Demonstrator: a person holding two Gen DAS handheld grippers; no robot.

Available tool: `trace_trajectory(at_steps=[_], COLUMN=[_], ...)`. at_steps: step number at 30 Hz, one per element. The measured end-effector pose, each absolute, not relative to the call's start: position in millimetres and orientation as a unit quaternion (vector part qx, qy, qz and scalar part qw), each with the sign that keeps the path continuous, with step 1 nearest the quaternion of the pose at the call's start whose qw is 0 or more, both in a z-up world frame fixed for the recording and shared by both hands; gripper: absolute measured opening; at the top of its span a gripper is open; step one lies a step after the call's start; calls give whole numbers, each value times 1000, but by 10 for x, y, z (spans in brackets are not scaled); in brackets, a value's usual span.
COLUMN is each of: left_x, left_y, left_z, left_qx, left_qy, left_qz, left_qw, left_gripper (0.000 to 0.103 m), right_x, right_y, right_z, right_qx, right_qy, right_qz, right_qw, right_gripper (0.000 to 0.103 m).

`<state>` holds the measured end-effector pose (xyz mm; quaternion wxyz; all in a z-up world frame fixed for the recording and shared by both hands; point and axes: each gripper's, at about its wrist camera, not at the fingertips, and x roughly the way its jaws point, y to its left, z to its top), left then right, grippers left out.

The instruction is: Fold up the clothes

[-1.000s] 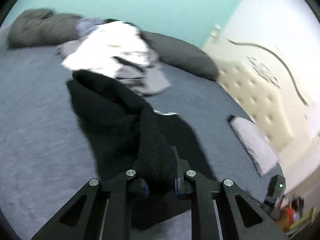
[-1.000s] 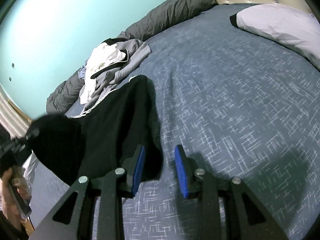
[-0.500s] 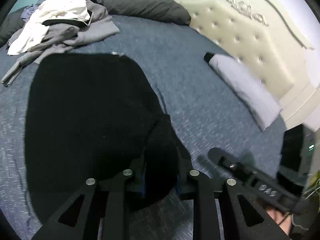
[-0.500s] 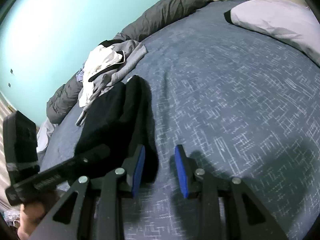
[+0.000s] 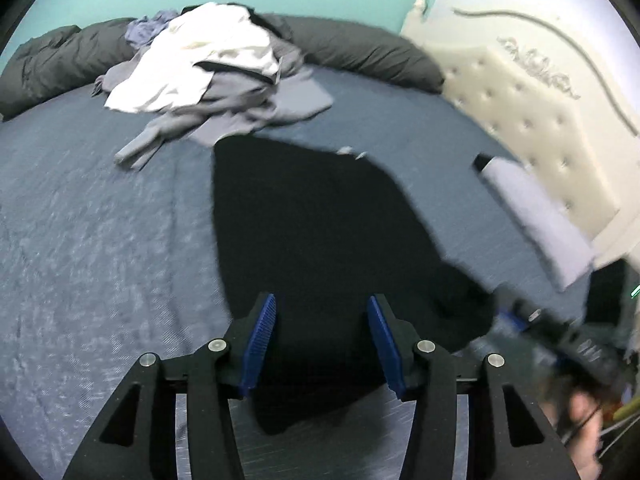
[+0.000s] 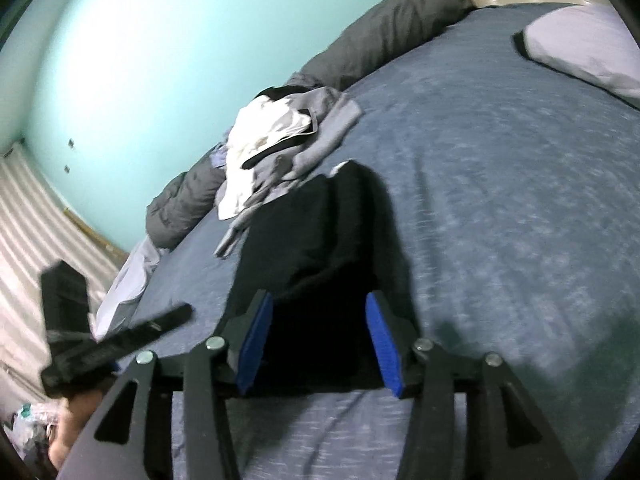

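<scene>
Over black garment [image 5: 320,232]: both jaws just opened, empty.

No text, label, brand or number can be read in either view. The only trace of lettering is a row of pale marks on the black bar of the right gripper [image 5: 576,344] at the lower right of the left wrist view, and motion blur smears them past reading. The same holds for faint pale marks on the bar of the left gripper [image 6: 132,336] at the lower left of the right wrist view. A small green light [image 5: 635,291] glows at the right edge, a plain streak with no sign or figure
</scene>
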<state>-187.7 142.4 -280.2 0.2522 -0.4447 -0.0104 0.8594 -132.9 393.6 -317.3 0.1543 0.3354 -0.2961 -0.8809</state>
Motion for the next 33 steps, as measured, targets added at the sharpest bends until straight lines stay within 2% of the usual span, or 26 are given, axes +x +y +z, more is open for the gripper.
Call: trace_trajectory(at_steps=[4, 11, 21, 22, 23, 24, 33], left_x=[-1838, -1792, -1784, -1785, -1785, -1782, -1765], left_y=[1411, 1436, 1454, 1449, 1444, 1443, 1373], left_z=[-2997, -3027, -3026, -3022, -3020, -3019, -3032], left_qx=[-458, -453, -456, -457, -457, -457, -464], left_qy=[-2, 4, 11, 11, 11, 11, 6], left_qz=[853, 856, 854, 853, 853, 853, 849], left_qw=[251, 249, 249, 250, 252, 254, 254], left_gripper=[52, 52, 52, 52, 52, 52, 52], right_x=[-1431, -1392, -1476, -1471, -1464, -1461, -1458], right_y=[3785, 3785, 3562, 3608, 3655, 3703, 3987], right_z=[-3224, -3155, -3347, -3378, -3406, -3436, -3673], right_qx=[357, 351, 397, 395, 393, 395, 410], right_qy=[-289, -284, -222, -228, -232, -242, -315], right_qz=[-873, -878, -881, -881, -881, -879, -849], right_qw=[162, 157, 130, 126, 119, 117, 108], right_gripper=[52, 52, 52, 48, 19, 14, 11])
